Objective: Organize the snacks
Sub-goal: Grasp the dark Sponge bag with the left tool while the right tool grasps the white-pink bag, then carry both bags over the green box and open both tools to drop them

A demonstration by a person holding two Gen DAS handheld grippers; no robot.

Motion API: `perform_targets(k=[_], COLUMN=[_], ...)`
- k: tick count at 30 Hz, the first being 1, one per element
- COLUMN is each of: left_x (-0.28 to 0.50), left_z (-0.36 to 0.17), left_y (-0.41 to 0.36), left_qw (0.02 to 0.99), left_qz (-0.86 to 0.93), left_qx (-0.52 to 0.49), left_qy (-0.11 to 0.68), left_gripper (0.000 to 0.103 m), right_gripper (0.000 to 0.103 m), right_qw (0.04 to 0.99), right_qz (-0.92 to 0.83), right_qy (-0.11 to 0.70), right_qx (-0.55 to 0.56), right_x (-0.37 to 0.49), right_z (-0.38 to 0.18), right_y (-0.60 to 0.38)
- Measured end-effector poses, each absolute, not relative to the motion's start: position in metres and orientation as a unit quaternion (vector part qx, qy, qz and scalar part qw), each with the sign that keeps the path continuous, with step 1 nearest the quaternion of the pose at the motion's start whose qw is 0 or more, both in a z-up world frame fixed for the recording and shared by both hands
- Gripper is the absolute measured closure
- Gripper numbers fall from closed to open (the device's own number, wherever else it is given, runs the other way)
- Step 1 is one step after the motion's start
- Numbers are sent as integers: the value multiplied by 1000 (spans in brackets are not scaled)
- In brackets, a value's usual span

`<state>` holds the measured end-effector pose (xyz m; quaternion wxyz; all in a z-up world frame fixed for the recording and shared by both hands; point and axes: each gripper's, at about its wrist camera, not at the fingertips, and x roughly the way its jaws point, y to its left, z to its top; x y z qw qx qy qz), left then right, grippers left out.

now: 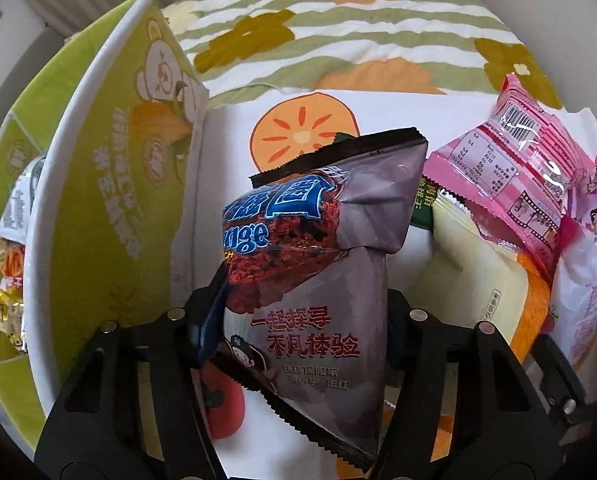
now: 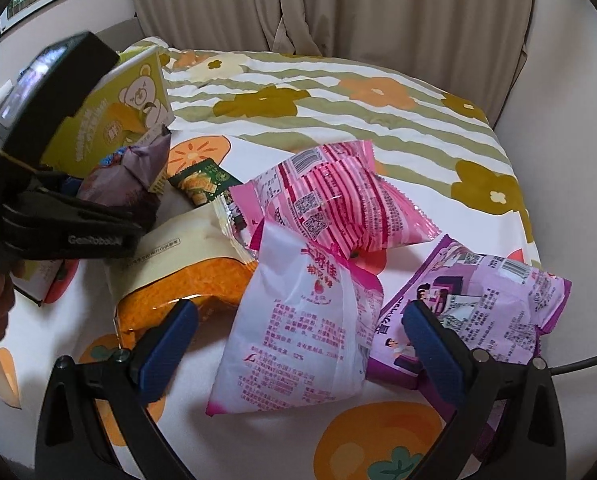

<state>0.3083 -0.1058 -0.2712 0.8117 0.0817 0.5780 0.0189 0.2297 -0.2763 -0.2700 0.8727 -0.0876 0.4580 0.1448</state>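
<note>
That grey-purple snack bag (image 1: 318, 280) is dead centre of your left wrist view, pinched between the pads of your left gripper (image 1: 302, 332), so you're mid-pickup. The green box (image 1: 110, 208) sits at about 10 o'clock from it with a few packets already inside, so I'd guess the next move is lift and swing over that white rim without snagging the bag. Your right gripper (image 2: 298, 344) hangs released over the white-pink bag (image 2: 298, 320), nothing held, pink pile at 1 o'clock.
</note>
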Motion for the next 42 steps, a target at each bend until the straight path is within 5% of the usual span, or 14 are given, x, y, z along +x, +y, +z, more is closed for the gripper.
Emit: perform_targets(k=[9, 14, 17, 42], left_x=[304, 301, 298, 259], left_z=[-265, -264, -259, -98], left_y=[-105, -105, -106, -47], left_qw=[817, 818, 821, 897], left_qz=[7, 3, 1, -23], left_qx=[86, 84, 83, 15], left_qy=[571, 569, 565, 441], left_gripper=[48, 48, 49, 49], right_gripper=[22, 50, 56, 57], right_qw=[859, 860, 863, 906], right_qz=[140, 129, 128, 175], right_qy=[481, 477, 475, 380], right_qx=[-103, -127, -116, -58], right_x=[227, 221, 219, 196], right_z=[-287, -291, -286, -144], right_y=[-270, -270, -276, -232])
